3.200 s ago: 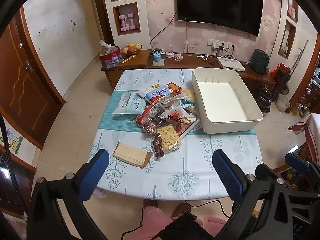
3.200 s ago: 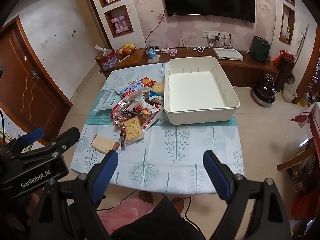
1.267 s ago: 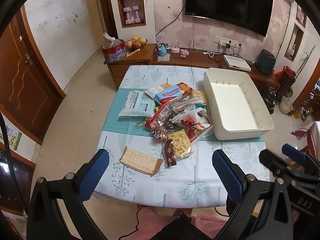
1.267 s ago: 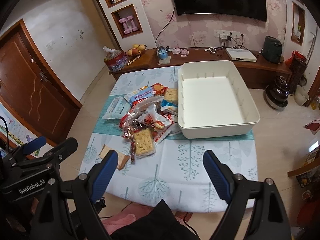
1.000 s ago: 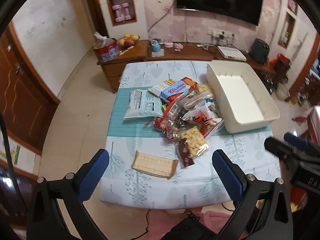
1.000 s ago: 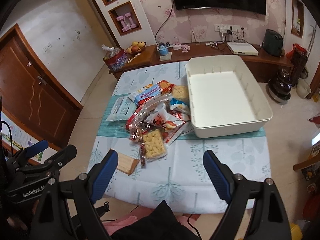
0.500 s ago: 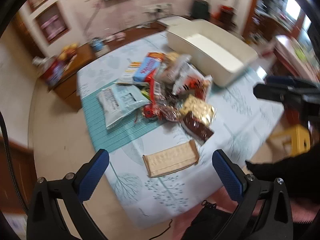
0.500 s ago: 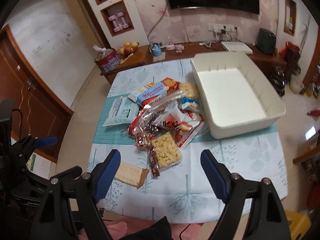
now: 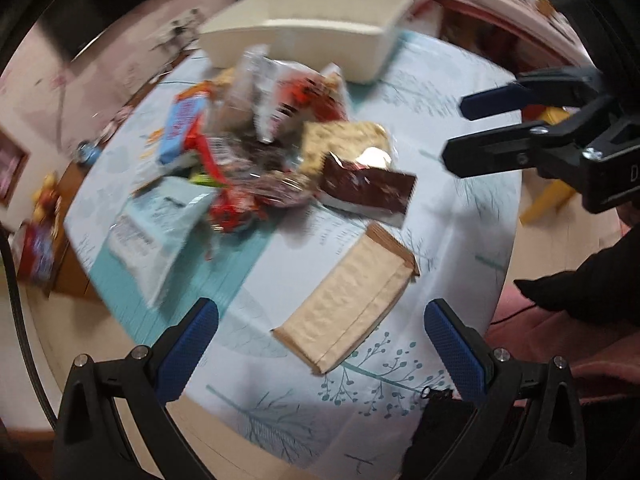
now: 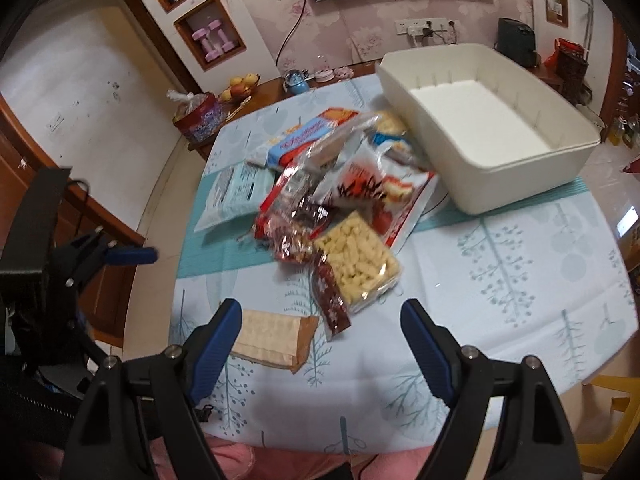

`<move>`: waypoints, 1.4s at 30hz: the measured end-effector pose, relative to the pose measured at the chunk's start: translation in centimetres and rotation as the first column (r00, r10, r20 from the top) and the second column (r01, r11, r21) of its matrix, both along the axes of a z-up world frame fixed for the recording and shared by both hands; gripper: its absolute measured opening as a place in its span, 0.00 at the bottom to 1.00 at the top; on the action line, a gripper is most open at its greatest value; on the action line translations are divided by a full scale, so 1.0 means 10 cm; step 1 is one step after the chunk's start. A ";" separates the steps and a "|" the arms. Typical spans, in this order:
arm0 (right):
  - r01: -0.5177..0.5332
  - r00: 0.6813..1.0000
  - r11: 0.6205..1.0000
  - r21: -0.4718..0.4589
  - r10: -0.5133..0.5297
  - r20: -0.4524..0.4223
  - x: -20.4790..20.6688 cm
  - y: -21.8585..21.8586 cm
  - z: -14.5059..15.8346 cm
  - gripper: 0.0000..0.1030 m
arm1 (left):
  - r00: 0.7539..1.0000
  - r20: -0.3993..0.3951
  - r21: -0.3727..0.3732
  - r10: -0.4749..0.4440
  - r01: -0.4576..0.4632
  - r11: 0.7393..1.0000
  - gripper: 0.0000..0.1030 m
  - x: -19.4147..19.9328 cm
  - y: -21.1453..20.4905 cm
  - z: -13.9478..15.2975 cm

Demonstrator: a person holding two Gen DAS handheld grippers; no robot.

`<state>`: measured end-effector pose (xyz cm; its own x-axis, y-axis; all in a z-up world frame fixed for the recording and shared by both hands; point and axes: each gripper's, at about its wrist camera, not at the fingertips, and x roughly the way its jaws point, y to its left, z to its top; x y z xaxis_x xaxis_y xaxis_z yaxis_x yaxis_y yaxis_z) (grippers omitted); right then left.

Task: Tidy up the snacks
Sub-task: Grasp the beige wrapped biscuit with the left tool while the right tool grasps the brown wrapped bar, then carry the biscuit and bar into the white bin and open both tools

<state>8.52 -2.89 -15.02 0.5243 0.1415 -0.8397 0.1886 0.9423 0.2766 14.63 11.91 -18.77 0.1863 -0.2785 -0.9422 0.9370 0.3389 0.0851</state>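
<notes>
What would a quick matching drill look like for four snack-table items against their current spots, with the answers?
Things:
1. white bin
2. tan cracker pack
3. puffed corn bag
4. pale blue pouch

Places:
A. alone, nearest the table's front edge
B. left edge of the pile, on the teal runner
C. right of the pile, nothing inside
D. front of the pile, beside a dark brown wrapper

Pairs: 1-C, 2-A, 3-D, 4-B
</notes>
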 end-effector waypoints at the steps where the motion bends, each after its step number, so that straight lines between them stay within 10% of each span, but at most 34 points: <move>1: -0.003 1.000 1.000 0.006 0.003 -0.007 -0.01 0.01 -0.07 0.73 | 1.000 0.004 0.001 -0.013 0.013 1.000 1.00 -0.02 -0.02 -0.04; 25: -0.018 1.000 0.999 0.047 0.018 -0.006 0.21 0.09 -0.95 0.34 | 0.972 -0.038 0.056 -0.234 0.235 0.970 0.94 -0.11 -0.42 -0.88; 42: -0.029 1.000 0.998 0.052 0.029 -0.006 0.27 0.09 -0.88 0.04 | 0.968 -0.123 0.024 -0.217 0.222 0.975 0.62 0.01 -0.35 -0.79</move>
<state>11.21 -2.04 -23.85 0.5137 0.1998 -0.8344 0.1634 0.9319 0.3238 14.69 8.46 -26.69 0.0107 -0.2642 -0.9644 0.9922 0.1224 -0.0226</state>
